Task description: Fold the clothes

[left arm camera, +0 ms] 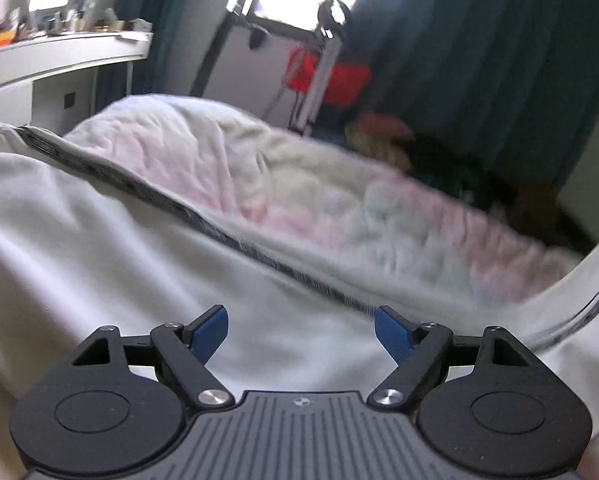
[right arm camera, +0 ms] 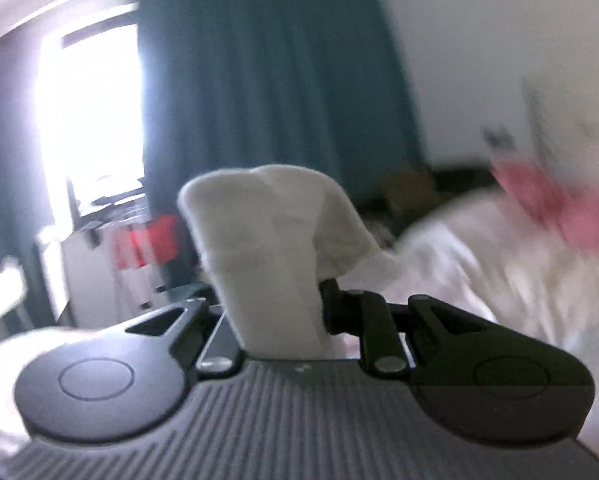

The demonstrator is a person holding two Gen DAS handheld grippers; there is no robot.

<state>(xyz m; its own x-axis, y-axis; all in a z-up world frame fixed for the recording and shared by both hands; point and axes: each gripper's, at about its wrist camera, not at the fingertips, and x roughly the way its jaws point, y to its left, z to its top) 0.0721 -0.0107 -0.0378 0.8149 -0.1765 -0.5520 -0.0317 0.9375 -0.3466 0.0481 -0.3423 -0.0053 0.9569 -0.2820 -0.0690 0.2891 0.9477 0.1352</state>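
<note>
White, soft knit garment (left arm camera: 79, 248) with a dark ribbed trim lies rumpled across the bed (left arm camera: 299, 184); your left hand-held gripper (left arm camera: 301, 334) gapes released above it, your right hand-held gripper (right arm camera: 277, 312) clenches a bunched fold.

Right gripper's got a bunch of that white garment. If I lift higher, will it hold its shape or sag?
Likely sag: the white garment bunches and droops over the right gripper, so it looks floppy. Probably light, since one pinch carries the fold. The rest, spread under the open left gripper, would likely drag.

Garment (left arm camera: 99, 240) on the bed, quilt (left arm camera: 279, 184) behind it — curtain (left arm camera: 479, 60) beyond.
</note>
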